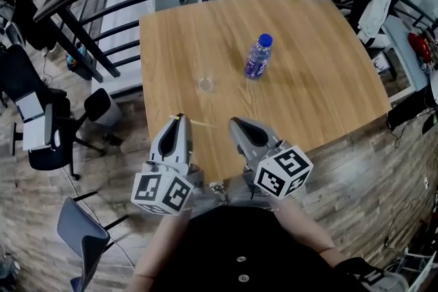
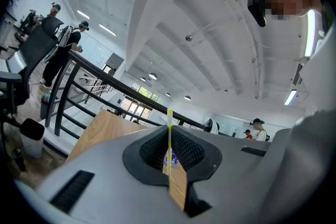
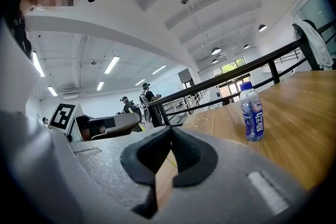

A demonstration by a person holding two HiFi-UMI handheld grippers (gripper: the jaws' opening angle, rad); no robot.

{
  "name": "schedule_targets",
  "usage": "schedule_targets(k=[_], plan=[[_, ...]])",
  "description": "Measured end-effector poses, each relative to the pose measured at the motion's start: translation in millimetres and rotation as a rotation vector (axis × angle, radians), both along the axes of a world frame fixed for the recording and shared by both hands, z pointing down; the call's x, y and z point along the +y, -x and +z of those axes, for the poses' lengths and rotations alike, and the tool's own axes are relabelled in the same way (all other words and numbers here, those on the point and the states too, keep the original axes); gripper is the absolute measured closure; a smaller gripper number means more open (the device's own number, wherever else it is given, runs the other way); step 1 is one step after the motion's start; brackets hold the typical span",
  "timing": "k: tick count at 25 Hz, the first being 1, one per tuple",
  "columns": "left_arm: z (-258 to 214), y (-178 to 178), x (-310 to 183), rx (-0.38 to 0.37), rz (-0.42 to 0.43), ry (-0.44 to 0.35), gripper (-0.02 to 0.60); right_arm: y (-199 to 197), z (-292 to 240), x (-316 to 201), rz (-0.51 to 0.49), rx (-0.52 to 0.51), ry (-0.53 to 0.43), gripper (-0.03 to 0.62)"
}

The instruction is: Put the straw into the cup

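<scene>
Left tool (image 1: 180,119) pinches the straw (image 1: 202,124), short of the cup (image 1: 205,83).

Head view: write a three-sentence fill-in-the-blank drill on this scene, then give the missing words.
1. The left gripper is shut on the ____.
2. The bottle standing on the table has a ____ cap.
3. In the head view, the clear cup stands to the ____ of the bottle.

Missing words: straw; blue; left.
</scene>
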State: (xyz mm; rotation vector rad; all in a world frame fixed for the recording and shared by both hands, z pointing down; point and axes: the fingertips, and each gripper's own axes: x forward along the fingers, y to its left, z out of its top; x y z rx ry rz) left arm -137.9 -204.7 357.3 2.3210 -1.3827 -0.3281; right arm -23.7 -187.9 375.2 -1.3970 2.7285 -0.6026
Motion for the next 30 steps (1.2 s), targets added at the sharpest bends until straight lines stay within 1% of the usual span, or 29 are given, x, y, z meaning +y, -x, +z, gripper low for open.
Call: schedule_targets(k=[5,10,15,25,30], plan=[[5.4,-1.9,-12.6,0.012,-0.003,0.017,0.552,-2.3,2.2,-12.1,-0.004,0.006,0.006,0.595],[5.3,-2.2,-22.6,0.012,-0.012,0.011,0.552,-5.2,1.8,-22.3,-0.009,0.009,0.007,0.595],[2.2,-5.1,-34.5,0.018,-0.037,0.019,0.552,-10.0,-1.4,-34.9,-0.025,0.005,0.007,0.595],[-17.7,-10.6,-66.5,0.026,-0.084,-0.024,0.552,-25.7,-17.5,-77.1,-0.082,-0.014,-0.008,0.595],[-32.1,-10.1,-81.6,0.005,-0.084,-0.077,0.552,-35.7,-23.8,-97.6,-0.082,-0.027,-0.021,0.595]])
